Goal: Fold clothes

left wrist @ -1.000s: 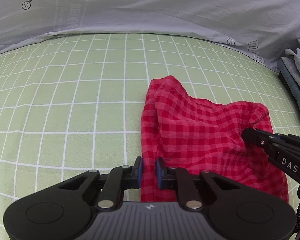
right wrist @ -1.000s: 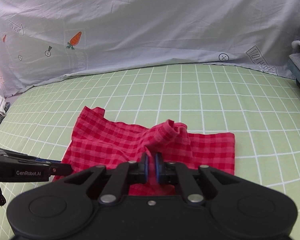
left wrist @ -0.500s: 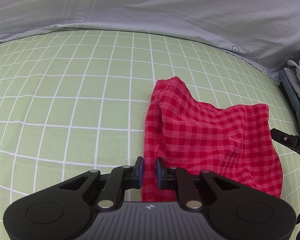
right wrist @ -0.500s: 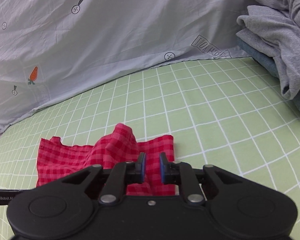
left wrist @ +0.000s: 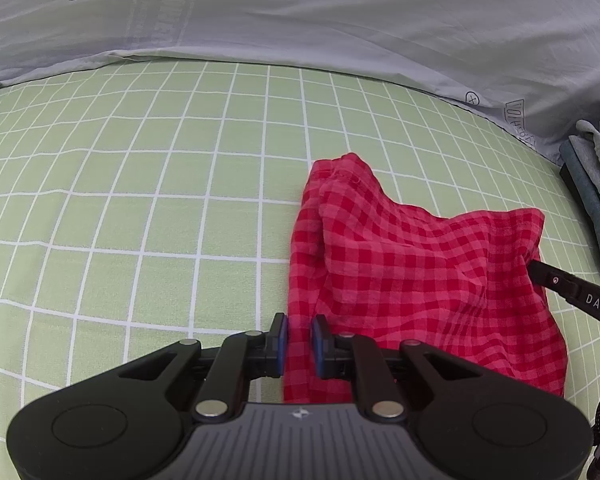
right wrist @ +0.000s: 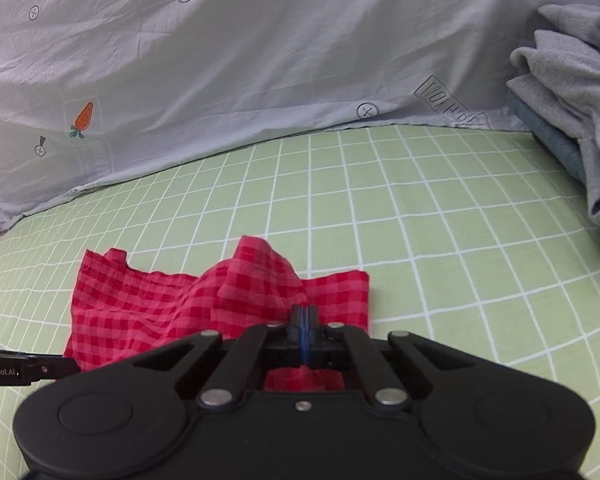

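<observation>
1. The red checked garment lies rumpled on the green grid-patterned bed sheet, towards the near right of the sheet in the left wrist view, with its long axis running near to far.
2. The left gripper sits at the garment's near left edge. Its jaws stand a little apart with a strip of the cloth between the blue pads; whether they truly pinch it I cannot tell.
3. The right gripper has its jaws pressed fully together on a raised ridge of the cloth at the near right side, and the fabric tents up towards it.
4. Both grippers sit at the garment's near edge, so the far edge is the free one; a fold would likely carry the near edge away towards it. Neither gripper is clearly nearer.
5. The fabric looks thin, soft and limp, creasing readily, with a hemmed edge at the far corner.
6. A pile of grey clothes rests at the far right, and a pale grey printed sheet drapes behind.
</observation>
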`<state>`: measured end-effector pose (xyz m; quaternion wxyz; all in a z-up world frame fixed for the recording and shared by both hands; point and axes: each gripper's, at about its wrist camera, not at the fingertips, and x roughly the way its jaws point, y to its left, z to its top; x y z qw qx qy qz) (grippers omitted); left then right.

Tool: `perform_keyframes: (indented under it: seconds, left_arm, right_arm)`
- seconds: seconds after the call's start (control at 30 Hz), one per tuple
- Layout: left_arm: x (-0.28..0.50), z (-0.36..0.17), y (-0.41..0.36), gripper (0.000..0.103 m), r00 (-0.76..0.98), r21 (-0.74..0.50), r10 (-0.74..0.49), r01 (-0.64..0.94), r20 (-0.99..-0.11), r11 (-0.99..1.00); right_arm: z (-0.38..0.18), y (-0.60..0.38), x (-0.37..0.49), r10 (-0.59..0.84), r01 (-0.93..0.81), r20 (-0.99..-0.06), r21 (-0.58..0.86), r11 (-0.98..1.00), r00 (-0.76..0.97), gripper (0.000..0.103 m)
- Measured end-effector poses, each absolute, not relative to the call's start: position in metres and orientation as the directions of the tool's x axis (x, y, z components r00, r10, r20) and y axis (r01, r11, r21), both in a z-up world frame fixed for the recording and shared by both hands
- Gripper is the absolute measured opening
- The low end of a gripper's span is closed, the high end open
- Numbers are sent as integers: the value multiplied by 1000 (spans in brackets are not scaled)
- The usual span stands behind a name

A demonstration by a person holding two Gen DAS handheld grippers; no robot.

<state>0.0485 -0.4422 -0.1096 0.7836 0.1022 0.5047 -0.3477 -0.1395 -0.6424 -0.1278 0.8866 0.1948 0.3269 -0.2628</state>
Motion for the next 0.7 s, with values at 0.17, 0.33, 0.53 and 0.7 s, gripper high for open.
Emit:
perform_keyframes:
  seconds: [0.17,0.33,0.53,0.7]
  left_arm:
    - [48,-109,-442,16,254,-190,-442,644,-860,741]
    - [46,-106,-444,20,263,-165,-424,651,-867,741]
    - [41,-98,-440,52,279,-152,-425,657,-861,739]
    - [26,-87,-426,90,326,-130,-429,651,-842,748]
  right_arm:
    - [-130,-655,-151,-404,657,-709,111,746,579,0]
    - [-128,-649,-159,-414,672,-723,94,734,553,24]
    - [-127,-642,-170,-426,690,-739,73,720,522,84]
    - [-120,-615,-187,-423,662,-718,70,746,553,103]
